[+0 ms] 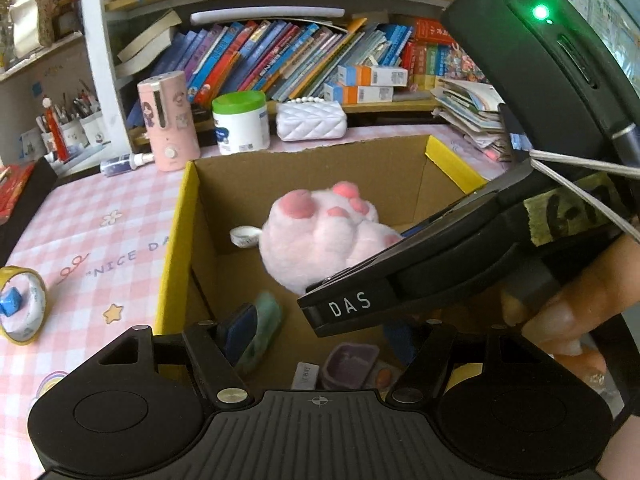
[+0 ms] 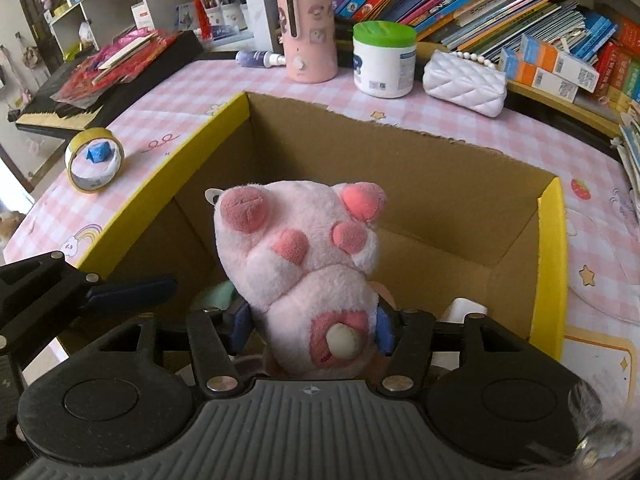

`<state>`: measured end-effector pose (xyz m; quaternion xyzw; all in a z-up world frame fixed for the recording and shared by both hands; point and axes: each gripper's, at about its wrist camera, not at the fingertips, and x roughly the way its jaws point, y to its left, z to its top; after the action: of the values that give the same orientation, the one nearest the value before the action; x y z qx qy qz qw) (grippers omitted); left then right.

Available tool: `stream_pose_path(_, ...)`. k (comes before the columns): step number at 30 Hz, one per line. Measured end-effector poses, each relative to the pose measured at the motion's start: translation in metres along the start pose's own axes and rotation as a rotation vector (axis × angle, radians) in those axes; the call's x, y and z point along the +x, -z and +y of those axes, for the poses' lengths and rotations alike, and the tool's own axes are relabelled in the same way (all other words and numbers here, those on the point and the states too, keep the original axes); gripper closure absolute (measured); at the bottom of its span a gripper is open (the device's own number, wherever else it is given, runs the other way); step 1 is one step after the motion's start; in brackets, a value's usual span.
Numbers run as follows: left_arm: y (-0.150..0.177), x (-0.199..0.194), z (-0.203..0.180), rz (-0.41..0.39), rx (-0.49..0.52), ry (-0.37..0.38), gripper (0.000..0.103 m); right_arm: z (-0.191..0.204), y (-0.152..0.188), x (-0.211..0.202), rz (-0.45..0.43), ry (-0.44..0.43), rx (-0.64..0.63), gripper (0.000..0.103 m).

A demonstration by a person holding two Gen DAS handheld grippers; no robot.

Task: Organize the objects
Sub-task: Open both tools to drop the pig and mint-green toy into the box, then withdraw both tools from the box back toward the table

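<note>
- Right wrist view: the right gripper [image 2: 312, 330] holds the fluffy pink paw-shaped plush toy [image 2: 300, 256] by its bottom end, over the open brown cardboard box with yellow edges [image 2: 554, 240].
- The toy looks soft, light and squashy, so its narrow bottom end is a good place to pinch.
- The left gripper [image 1: 320, 344] has its jaws open and empty, low in the box.

Pink plush paw [image 1: 320, 236] over the cardboard box [image 1: 176, 240] (right gripper [image 1: 348, 304] alongside).

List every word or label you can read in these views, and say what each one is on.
"DAS": white letters on the right claw's black body, seen from the left wrist.
"NICE DA", cut off by the cardboard box: pink checked tablecloth.
Book spines, white tub, orange-blue cartons: too blurred.
</note>
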<state>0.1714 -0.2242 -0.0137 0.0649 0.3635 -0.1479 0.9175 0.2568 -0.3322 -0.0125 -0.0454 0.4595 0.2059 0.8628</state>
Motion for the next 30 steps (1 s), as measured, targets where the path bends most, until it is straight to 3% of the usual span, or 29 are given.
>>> stream_pose_path(2, 0.001, -0.003, 0.002, -0.005, 0.000, -0.003, 0.032, 0.001, 0.000, -0.001, -0.005, -0.005, 0.017, 0.044)
stream_pose_path(5, 0.002, -0.009, 0.003, -0.016, -0.006, -0.011, 0.028, 0.002, -0.001, -0.009, -0.042, -0.008, 0.056, 0.034)
stream_pose_path(10, 0.006, -0.023, 0.003, -0.051, 0.006, -0.007, 0.026, 0.006, 0.000, -0.030, -0.100, 0.014, 0.082, 0.032)
stream_pose_path(12, 0.008, -0.029, 0.004, -0.063, 0.002, -0.006, 0.026, 0.008, 0.003, -0.042, -0.127, 0.035, 0.118, 0.020)
stream_pose_path(16, 0.013, -0.046, 0.011, -0.086, -0.021, 0.010, 0.023, 0.022, 0.019, -0.072, -0.219, 0.120, 0.179, 0.019)
stream_pose_path(18, 0.016, -0.057, 0.016, -0.114, -0.030, 0.014, 0.016, 0.029, 0.028, -0.087, -0.269, 0.162, 0.199, 0.017)
stream_pose_path(24, 0.028, -0.084, 0.035, -0.166, -0.080, 0.011, 0.015, 0.049, 0.058, -0.129, -0.438, 0.316, 0.254, 0.015)
stream_pose_path(28, 0.041, -0.100, 0.051, -0.185, -0.108, -0.029, 0.014, 0.068, 0.084, -0.145, -0.503, 0.433, 0.260, 0.014)
stream_pose_path(30, 0.049, -0.108, 0.057, -0.196, -0.104, -0.049, 0.008, 0.080, 0.097, -0.149, -0.525, 0.479, 0.247, 0.013)
